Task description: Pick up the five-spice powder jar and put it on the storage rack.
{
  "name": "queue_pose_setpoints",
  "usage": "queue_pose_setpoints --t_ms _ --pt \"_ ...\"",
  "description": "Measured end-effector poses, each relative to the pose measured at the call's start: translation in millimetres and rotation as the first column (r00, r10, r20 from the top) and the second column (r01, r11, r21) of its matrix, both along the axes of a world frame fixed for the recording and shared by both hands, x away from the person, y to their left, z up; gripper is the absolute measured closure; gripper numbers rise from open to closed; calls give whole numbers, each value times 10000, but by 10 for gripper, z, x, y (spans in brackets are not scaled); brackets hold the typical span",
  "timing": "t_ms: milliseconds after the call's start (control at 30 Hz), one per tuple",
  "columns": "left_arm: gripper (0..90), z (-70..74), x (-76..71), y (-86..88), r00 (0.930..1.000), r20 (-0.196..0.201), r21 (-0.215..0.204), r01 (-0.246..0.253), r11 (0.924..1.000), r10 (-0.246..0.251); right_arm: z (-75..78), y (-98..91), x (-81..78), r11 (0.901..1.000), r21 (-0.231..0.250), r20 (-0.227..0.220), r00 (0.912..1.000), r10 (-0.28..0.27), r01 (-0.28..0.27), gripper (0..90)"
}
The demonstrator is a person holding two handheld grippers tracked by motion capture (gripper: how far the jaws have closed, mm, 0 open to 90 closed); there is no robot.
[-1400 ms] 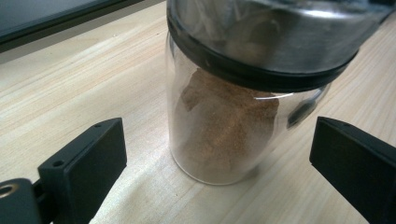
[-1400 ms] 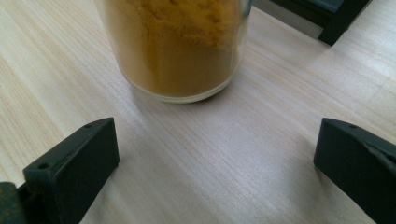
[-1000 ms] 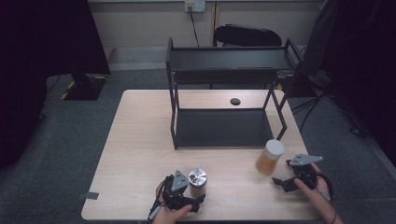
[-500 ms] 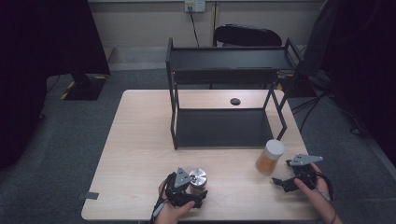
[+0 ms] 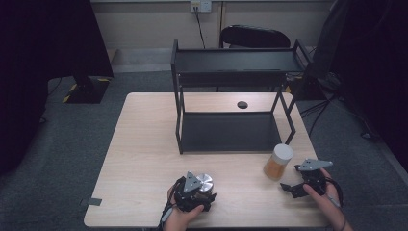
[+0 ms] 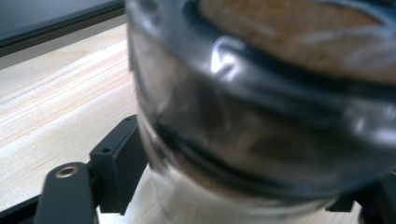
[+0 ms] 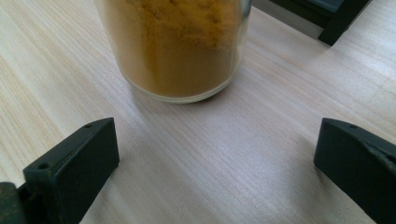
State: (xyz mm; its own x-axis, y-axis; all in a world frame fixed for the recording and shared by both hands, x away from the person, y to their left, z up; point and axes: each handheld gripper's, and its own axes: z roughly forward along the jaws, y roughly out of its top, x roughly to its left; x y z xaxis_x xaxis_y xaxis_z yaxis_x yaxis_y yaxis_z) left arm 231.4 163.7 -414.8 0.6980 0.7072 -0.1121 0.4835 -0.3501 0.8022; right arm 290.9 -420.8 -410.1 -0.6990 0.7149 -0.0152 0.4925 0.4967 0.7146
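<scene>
- Silver-lidded round glass jar [image 5: 204, 181] stood near the pale wooden desk's [image 5: 144, 144] front edge, the left tongs [image 5: 202, 192] having just been closing and now clamped around it.
- Orange-powder glass jar with a white lid [image 5: 278, 161] stood just ahead of the right tongs [image 5: 288, 187], whose jaws gaped wide, untouching.
- Black metal two-tier shelf [image 5: 231, 96] stood behind.

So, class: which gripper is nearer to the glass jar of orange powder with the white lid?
Right. The right gripper sits just beside the orange-powder jar, jaws open toward it, not touching. The left gripper is across the table, closing around a silver-lidded jar.
</scene>
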Motion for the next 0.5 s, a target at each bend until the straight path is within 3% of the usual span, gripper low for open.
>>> queue_pose_setpoints --t_ms 367,500 --pt "297 37 -40 -76 9996 253 352 -107 9993 98 0 0 0 10000 -1 5 10000 1 -1 0" --pt "308 68 -15 -88 9998 105 256 -142 9996 140 -1 0 0 10000 2 5 10000 -1 1 0"
